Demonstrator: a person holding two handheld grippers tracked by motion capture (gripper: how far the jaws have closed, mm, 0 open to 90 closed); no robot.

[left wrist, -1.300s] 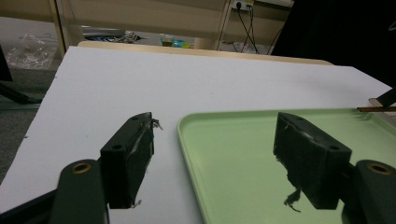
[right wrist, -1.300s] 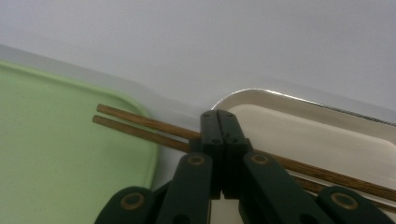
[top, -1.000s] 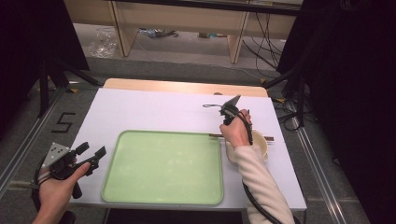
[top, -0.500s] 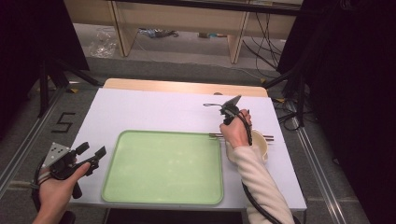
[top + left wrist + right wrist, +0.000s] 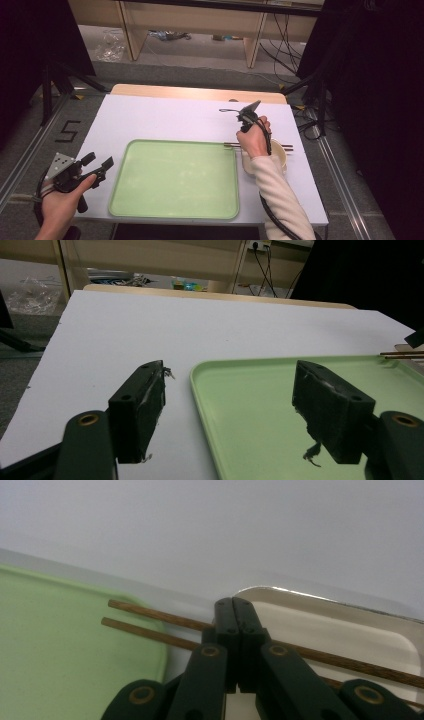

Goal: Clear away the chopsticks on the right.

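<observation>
Two hands | right gripper [image 5: 248, 134] tipped down over chopsticks [image 5: 150, 625]

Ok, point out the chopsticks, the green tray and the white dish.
chopsticks [image 5: 150, 615], right gripper view, upper stick's left stretch.
green tray [image 5: 175, 180], high view, bare middle of its floor.
white dish [image 5: 350, 640], right gripper view, inner floor above the sticks.

In the high view the person's hand [image 5: 254, 140] hides the middle of the chopsticks [image 5: 231, 145] and much of the bowl [image 5: 279, 156].
</observation>
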